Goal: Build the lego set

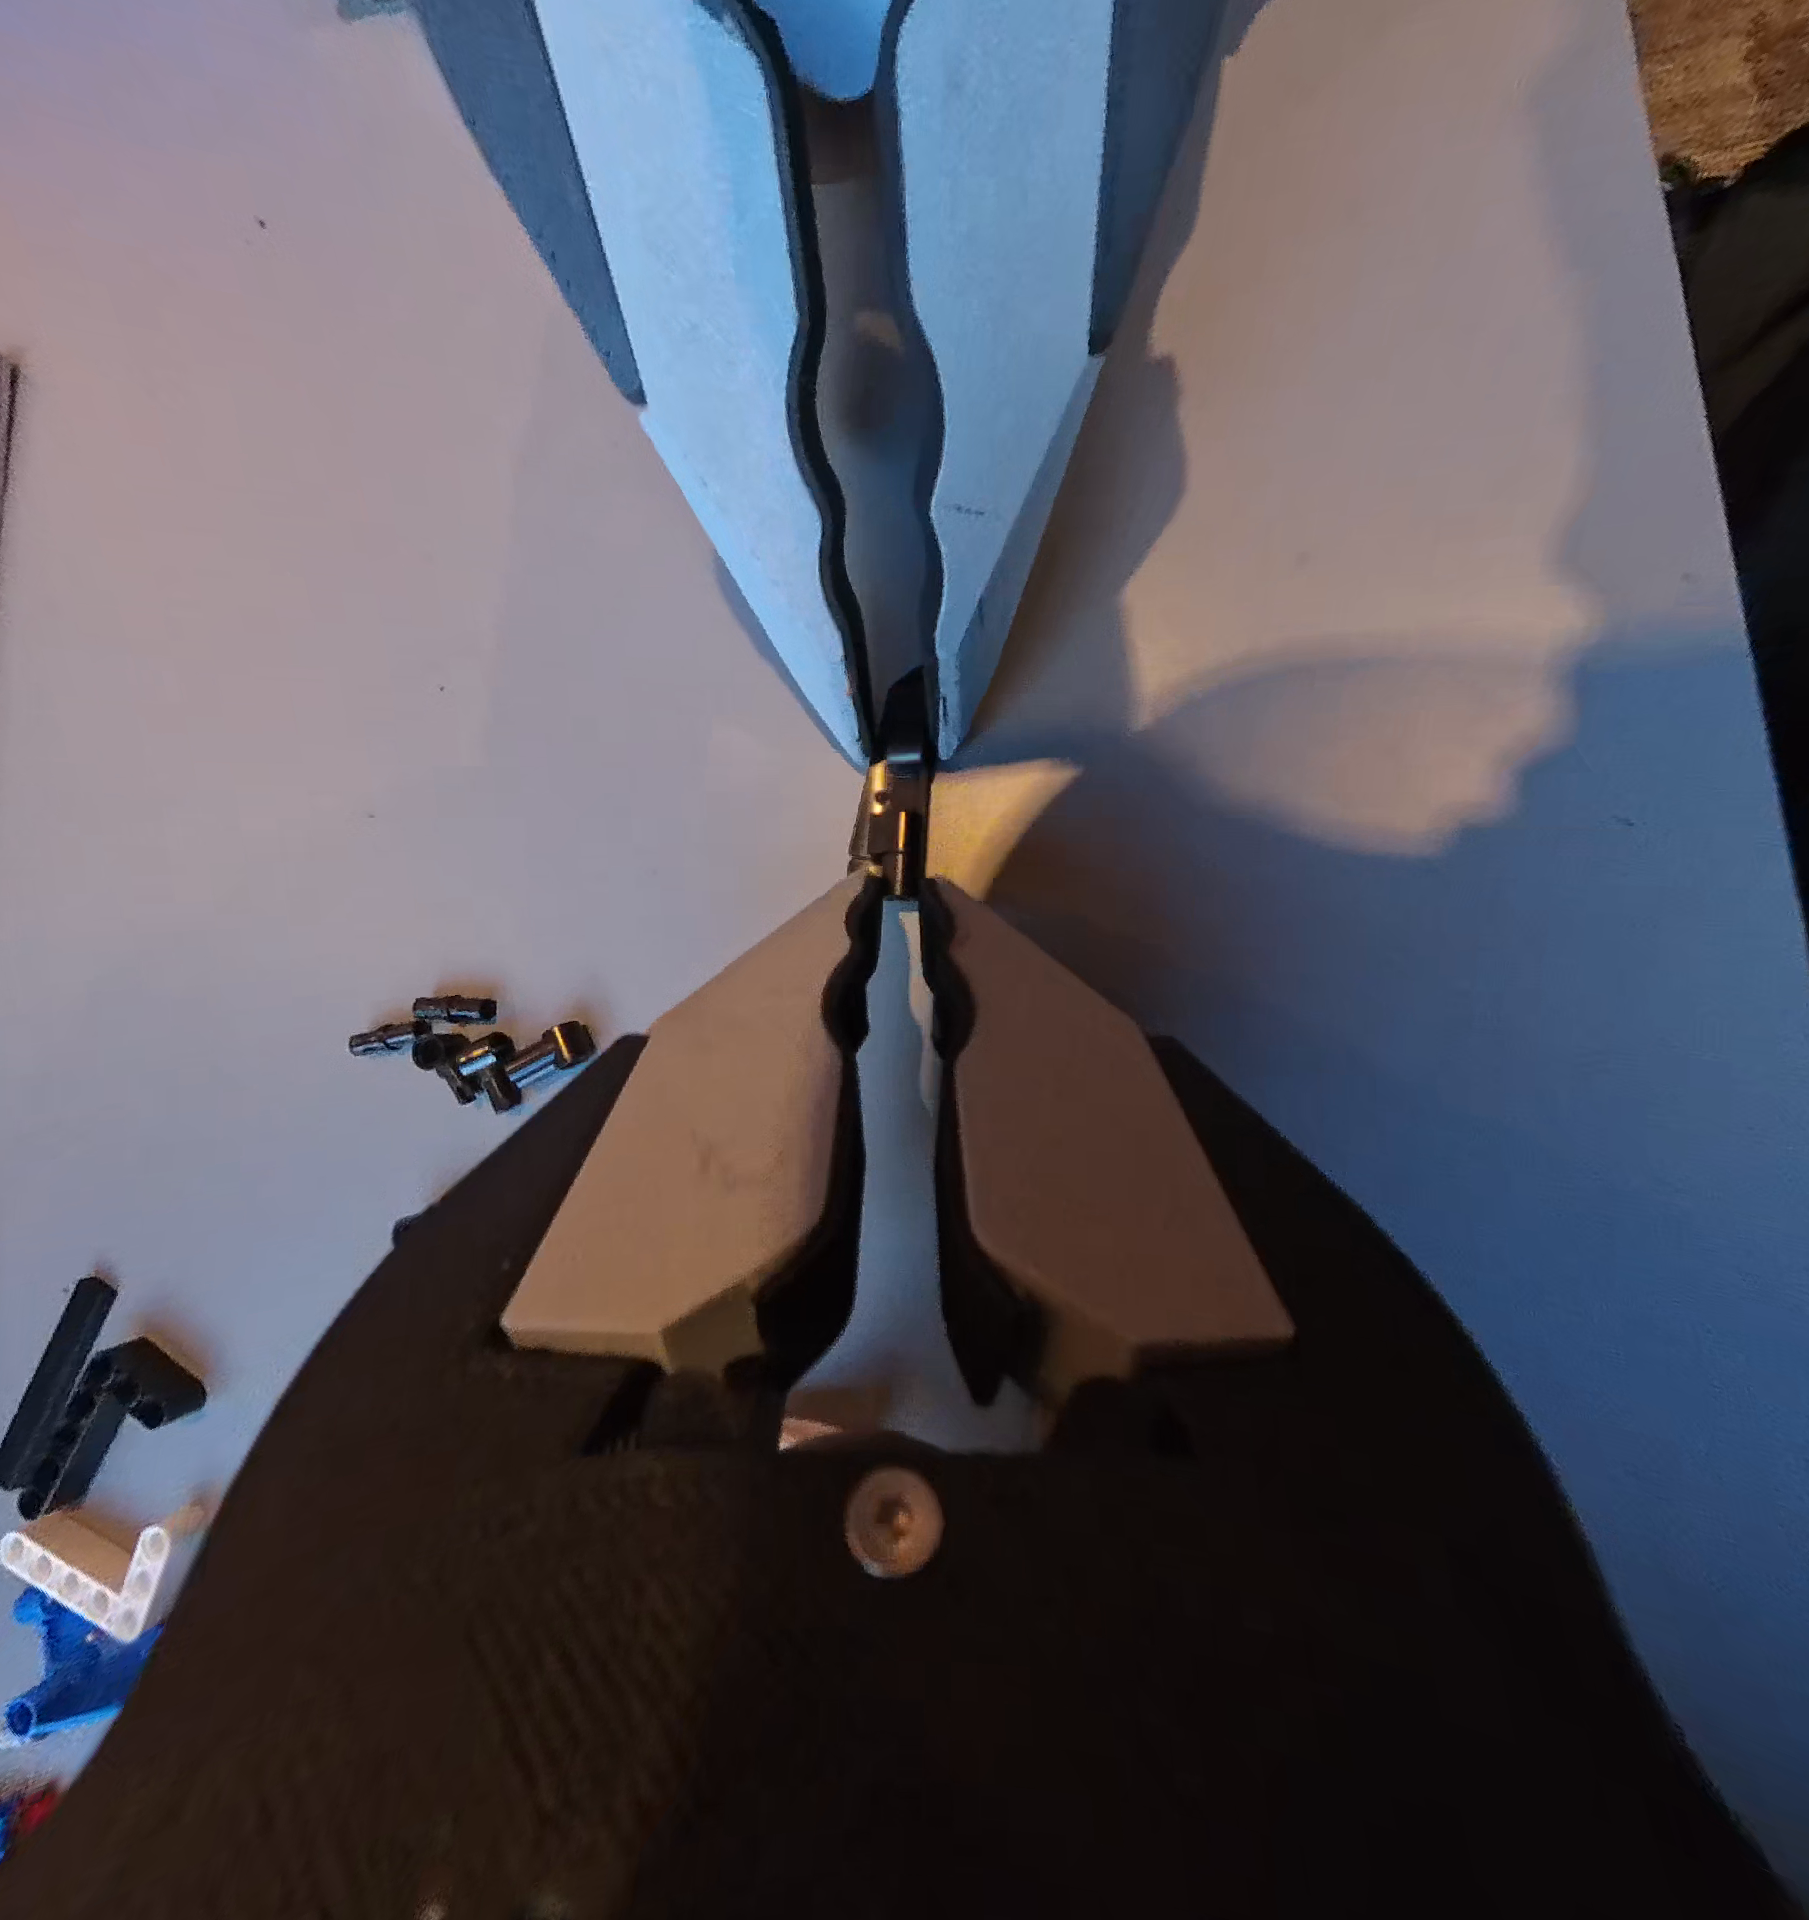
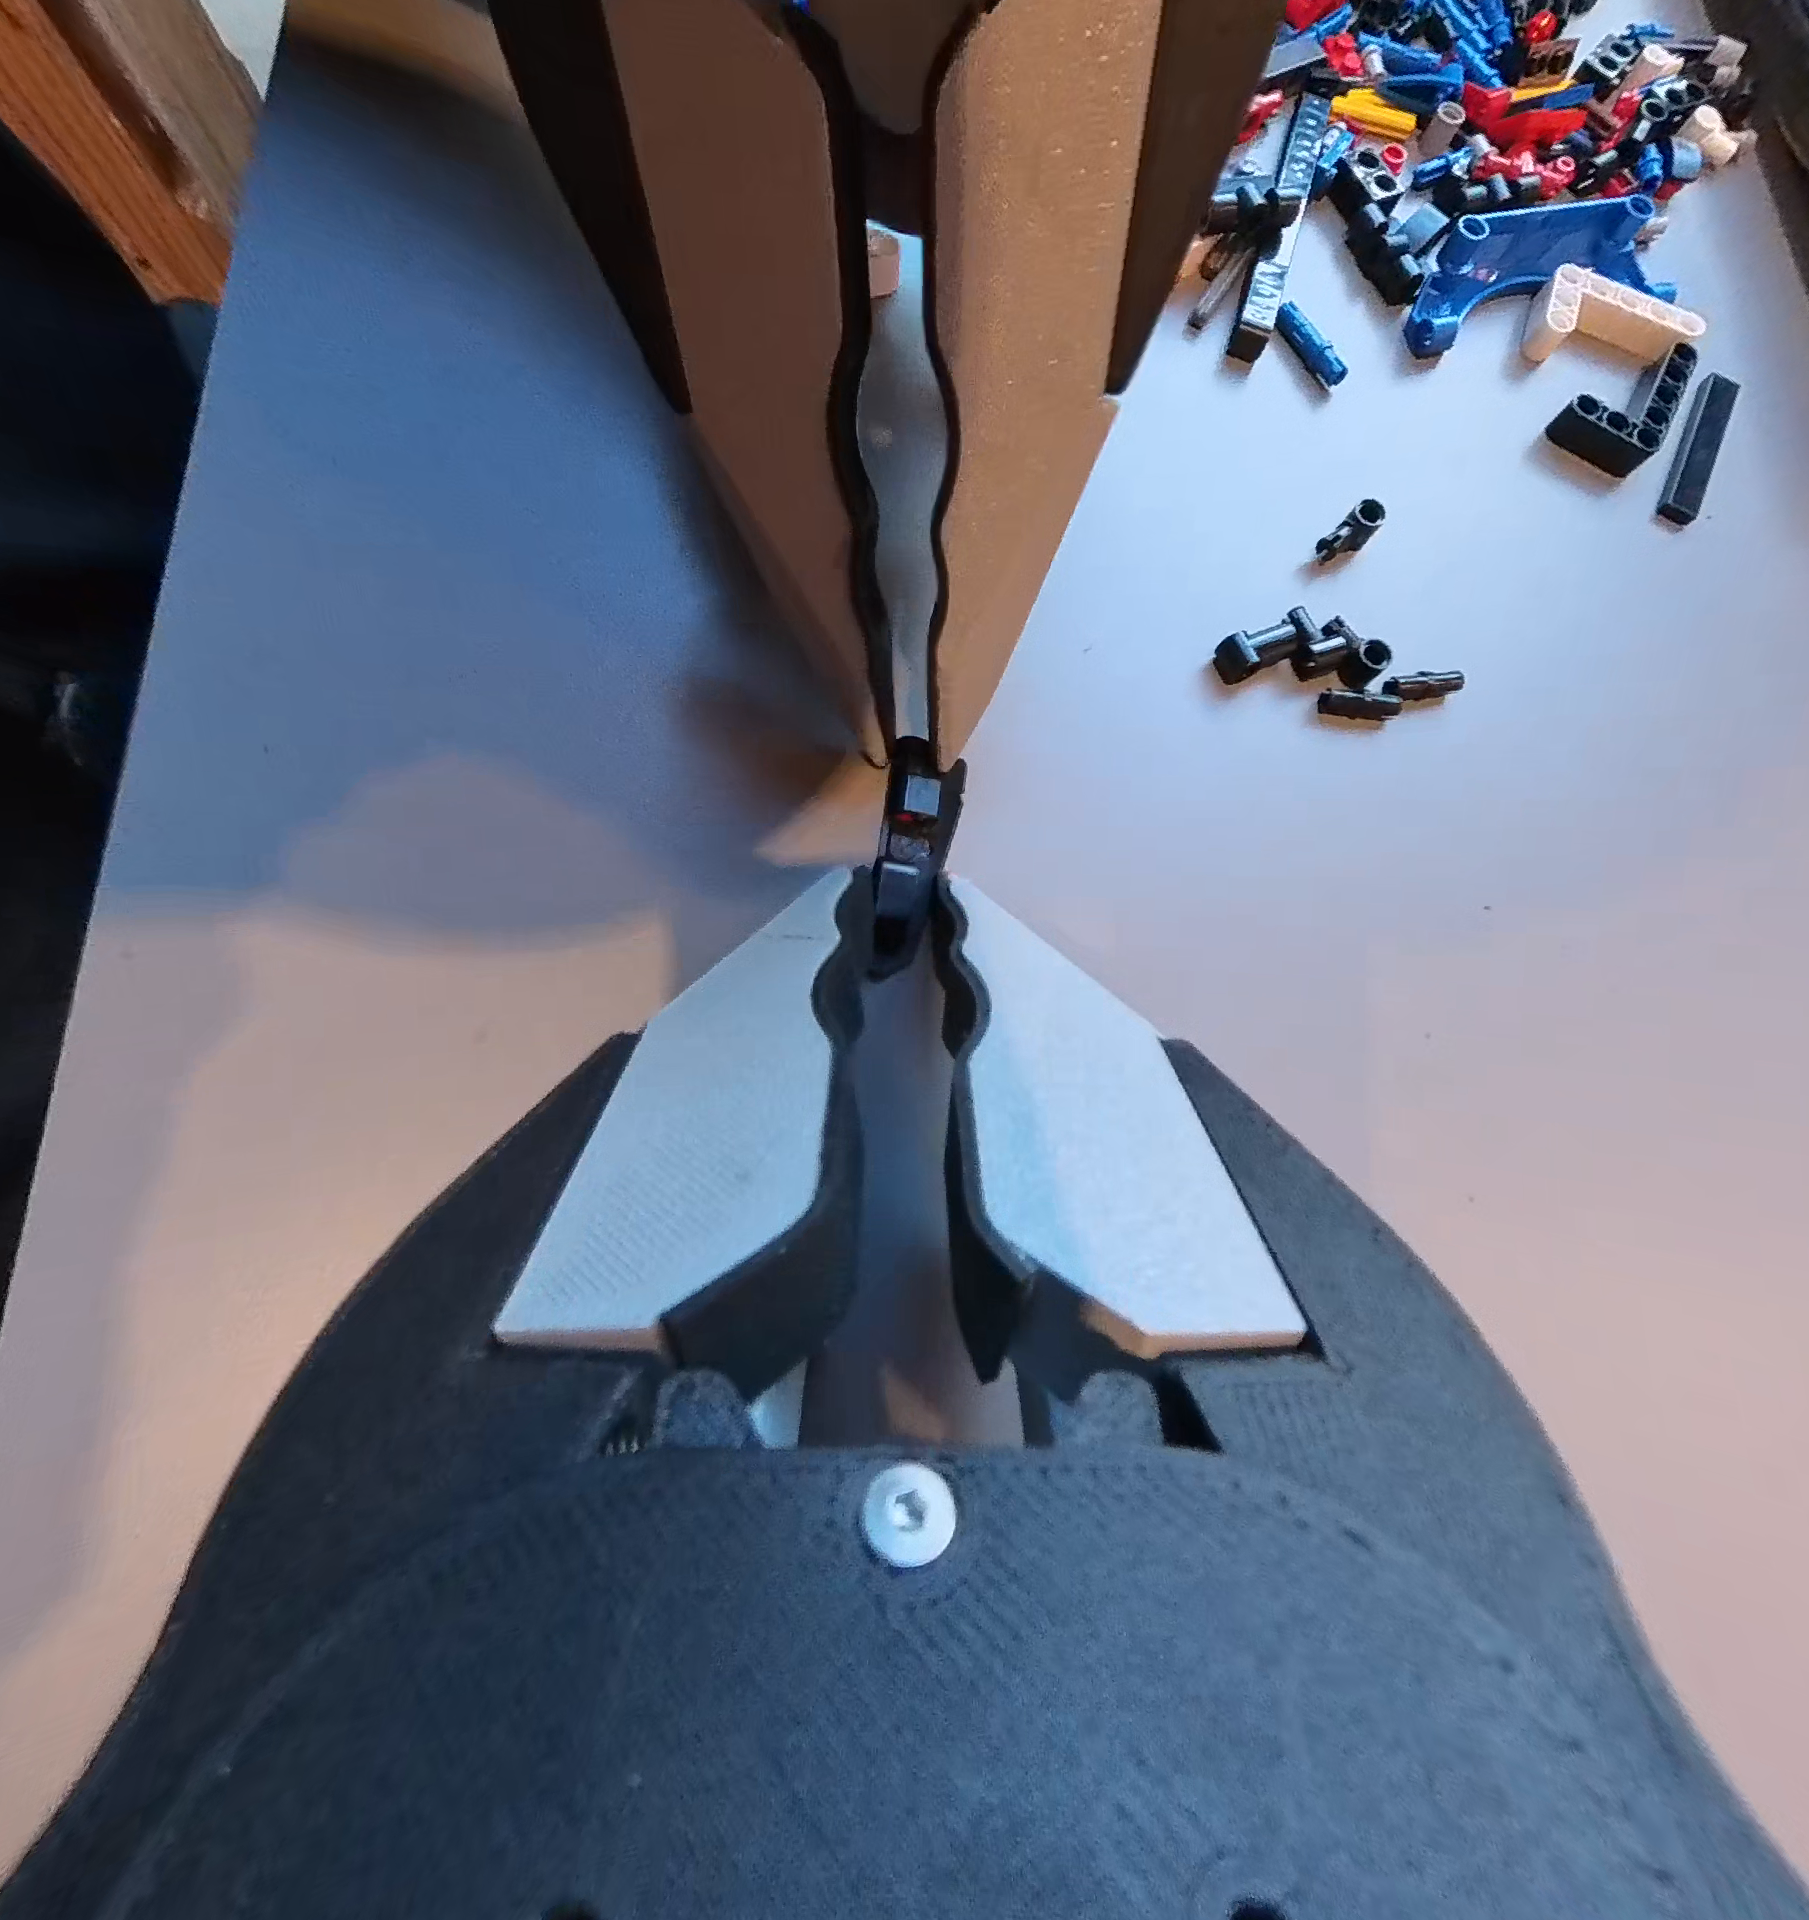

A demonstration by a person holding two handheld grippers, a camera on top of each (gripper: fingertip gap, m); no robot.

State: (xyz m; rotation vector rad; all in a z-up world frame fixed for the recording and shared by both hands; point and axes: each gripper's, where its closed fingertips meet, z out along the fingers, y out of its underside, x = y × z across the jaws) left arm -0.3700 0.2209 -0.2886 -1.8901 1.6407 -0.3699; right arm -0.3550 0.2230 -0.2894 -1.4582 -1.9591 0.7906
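Above the tabletop [image 2: 1295,1039], both tools, left [image 1: 895,883] and right [image 2: 900,883], grip small black pieces [image 1: 892,821], joining them; next, a straight push, spare pins [image 2: 1336,665] at two o'clock.

The counter [image 2: 1295,1039] looked smooth and matt. The small black lego pins [image 2: 1336,665] were glossy plastic. The right gripper [image 2: 905,883] had a rough, printed-plastic black body with a shiny metal screw [image 2: 908,1512]; wood [image 2: 100,125] showed top left

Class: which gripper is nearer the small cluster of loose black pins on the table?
Left. The left gripper has the black pins just off its left finger; the right gripper meets it tip to tip from the opposite side, farther from them.
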